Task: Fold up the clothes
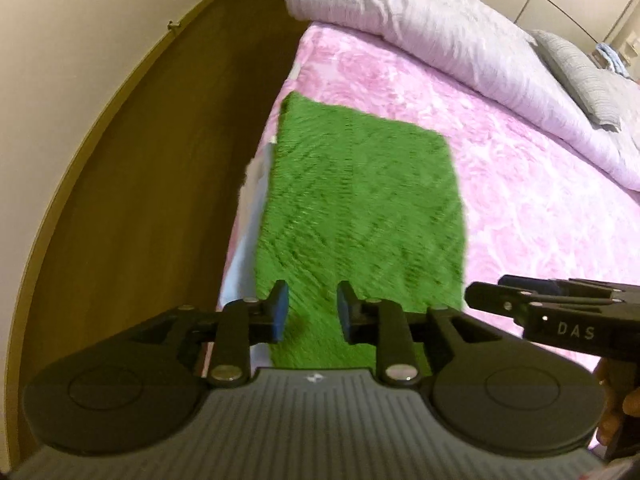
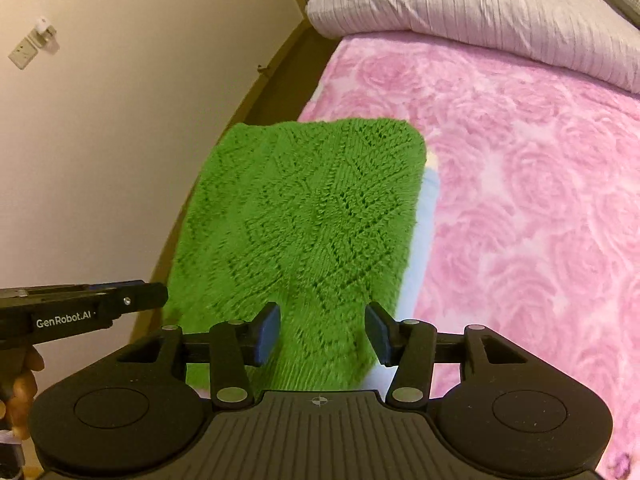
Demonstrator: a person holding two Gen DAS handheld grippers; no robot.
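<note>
Sweater [image 1: 360, 208] lies folded flat at the edge of the bed [image 1: 520, 208]. Left gripper [image 1: 312, 312] and right gripper [image 2: 323, 334] hover over its near end, jaws apart, holding nothing.

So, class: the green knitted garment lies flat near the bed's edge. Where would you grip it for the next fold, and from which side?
Grip the green knitted garment at its two near corners, one per gripper, coming from the near edge. It lies flat as a rectangle, and the open left gripper and open right gripper are at that edge.
</note>
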